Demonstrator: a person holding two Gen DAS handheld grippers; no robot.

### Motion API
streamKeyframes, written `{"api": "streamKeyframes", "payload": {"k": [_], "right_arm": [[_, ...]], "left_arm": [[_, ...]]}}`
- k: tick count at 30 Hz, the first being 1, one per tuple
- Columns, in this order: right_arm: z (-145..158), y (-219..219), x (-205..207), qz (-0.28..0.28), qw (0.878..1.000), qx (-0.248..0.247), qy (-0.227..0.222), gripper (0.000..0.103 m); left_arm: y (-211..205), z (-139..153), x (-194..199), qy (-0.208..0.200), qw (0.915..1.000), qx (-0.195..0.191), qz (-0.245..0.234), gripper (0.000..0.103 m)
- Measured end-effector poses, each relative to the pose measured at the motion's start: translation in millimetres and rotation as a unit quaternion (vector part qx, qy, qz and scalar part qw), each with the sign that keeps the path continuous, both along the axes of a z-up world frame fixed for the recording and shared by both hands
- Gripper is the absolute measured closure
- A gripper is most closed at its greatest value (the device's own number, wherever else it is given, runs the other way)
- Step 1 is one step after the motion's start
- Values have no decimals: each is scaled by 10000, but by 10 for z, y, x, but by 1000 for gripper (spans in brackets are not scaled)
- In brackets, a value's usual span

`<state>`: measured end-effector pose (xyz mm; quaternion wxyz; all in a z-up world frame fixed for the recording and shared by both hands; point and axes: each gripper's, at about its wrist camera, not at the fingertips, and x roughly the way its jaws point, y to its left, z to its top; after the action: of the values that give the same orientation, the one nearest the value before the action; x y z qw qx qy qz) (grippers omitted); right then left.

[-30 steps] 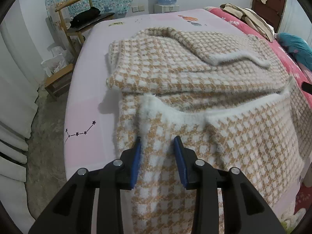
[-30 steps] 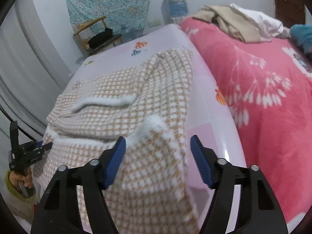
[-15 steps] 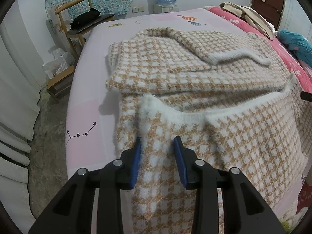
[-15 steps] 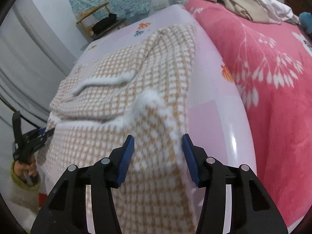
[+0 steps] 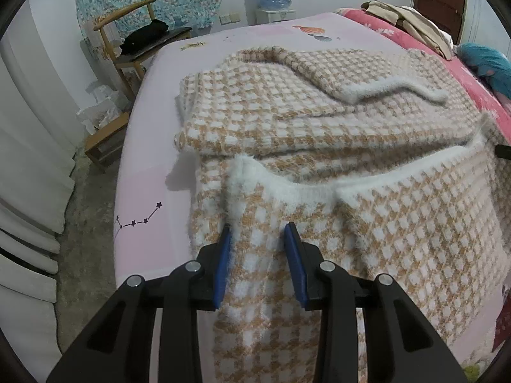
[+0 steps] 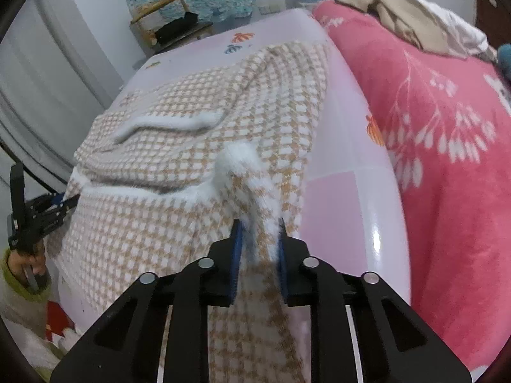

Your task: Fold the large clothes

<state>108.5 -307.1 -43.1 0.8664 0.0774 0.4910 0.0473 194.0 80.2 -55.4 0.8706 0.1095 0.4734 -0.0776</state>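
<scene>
Left wrist view: the left gripper [image 5: 258,233] is clamped on a bunched fold at the near edge of the tan-and-white checked sweater [image 5: 319,121], exactly as a second ago. The sweater lies spread on the pale pink bed [image 5: 150,198], its long axis running across the bed from left to right, a sleeve [image 5: 367,79] folded over its far half and its near hem turned up, showing a fuzzy white band. At the right edge only a dark tip of the other tool shows. Right wrist view: the right gripper [image 6: 258,233], wide apart a second ago, has just been closing and now pinches the sweater's white-trimmed corner. Its lower cloth is hidden behind the tool.
</scene>
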Motion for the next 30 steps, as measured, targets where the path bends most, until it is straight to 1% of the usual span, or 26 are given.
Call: {"api": "streamKeyframes", "payload": {"k": [4, 7, 12, 14, 19, 24, 26, 30], "right_arm": [[43, 62, -45, 109, 9996, -246, -52, 89], [68, 145, -39, 191, 9988, -431, -109, 89], [152, 249, -119, 382, 9977, -518, -199, 89], [176, 263, -160, 484, 9976, -442, -210, 89], [61, 238, -7, 347, 9977, -580, -92, 89], [-68, 278, 127, 282, 9957, -881, 3, 89], [-71, 323, 122, 298, 9939, -1066, -11, 89], [-57, 369, 102, 292, 9919, -1234, -40, 90]], "left_arm": [[-51, 12, -24, -42, 9999, 144, 18, 70], [-56, 16, -15, -56, 9998, 180, 30, 70], [-49, 18, -13, -61, 9998, 166, 20, 70], [-49, 19, -12, -64, 9998, 168, 13, 70], [-60, 16, -23, -61, 9998, 169, 24, 70], [-64, 14, -24, -83, 9997, 236, 50, 70], [-80, 22, -25, -92, 9995, 292, 68, 70], [-118, 34, -48, -112, 9992, 385, 78, 70]]}}
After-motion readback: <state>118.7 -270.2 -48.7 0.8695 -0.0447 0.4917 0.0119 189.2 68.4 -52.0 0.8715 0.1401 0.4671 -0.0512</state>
